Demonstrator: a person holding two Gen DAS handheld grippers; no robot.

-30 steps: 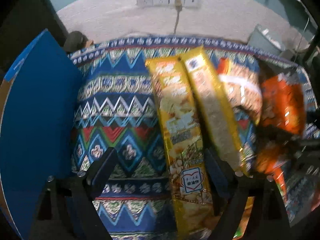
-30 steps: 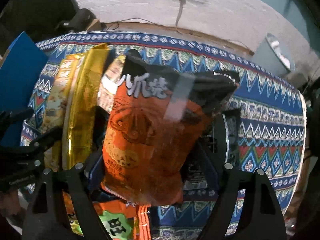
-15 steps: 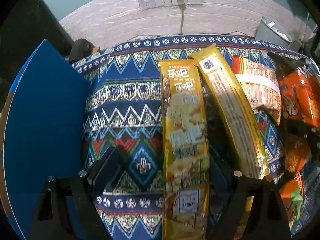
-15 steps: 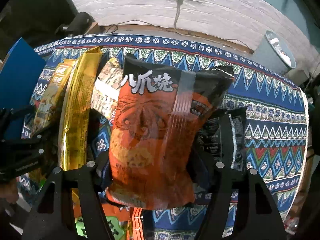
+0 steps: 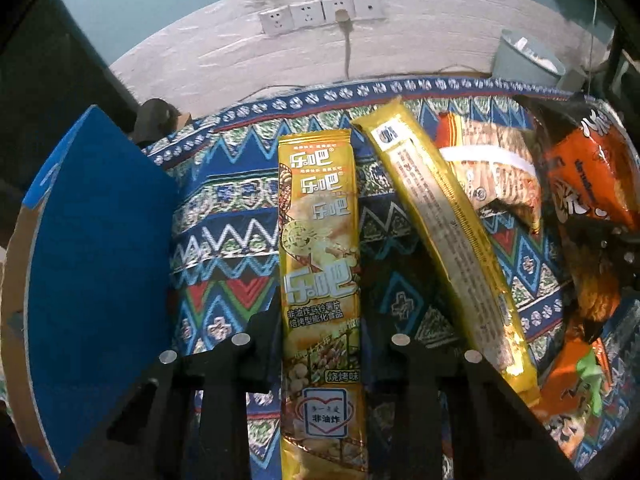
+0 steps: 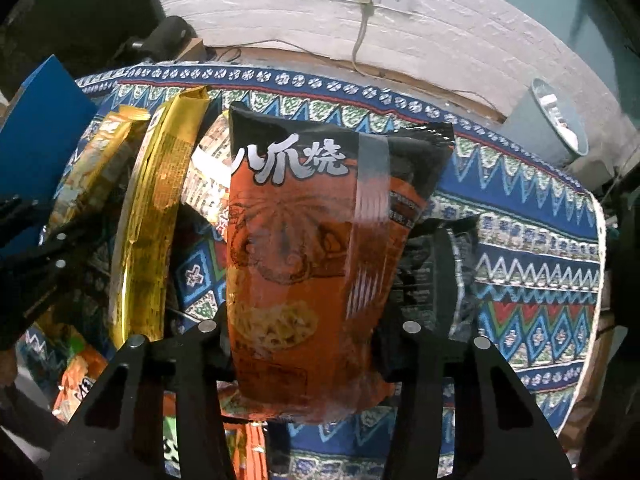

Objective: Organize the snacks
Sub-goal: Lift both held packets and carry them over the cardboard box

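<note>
left gripper point(image 5: 322, 344) clamped, right gripper point(image 6: 306, 344) closing

We cannot see the near end of the yellow pack point(image 5: 320, 280): it runs off the bottom edge between the left gripper point(image 5: 320, 344) fingers, whose pads are hidden behind its sides. Right of those fingers, the gold pack point(image 5: 444, 232) covers part of the cracker bag point(image 5: 492, 172). The orange bag point(image 6: 308, 264) between the right gripper point(image 6: 308, 344) fingers hides much of the black bag point(image 6: 436, 264) behind it, and both pads (only their outer faces show). The green-and-orange packs point(image 6: 80, 384) left of that gripper are cut off, print unreadable. The blue box point(image 5: 96, 264) leaves the left edge.
</note>
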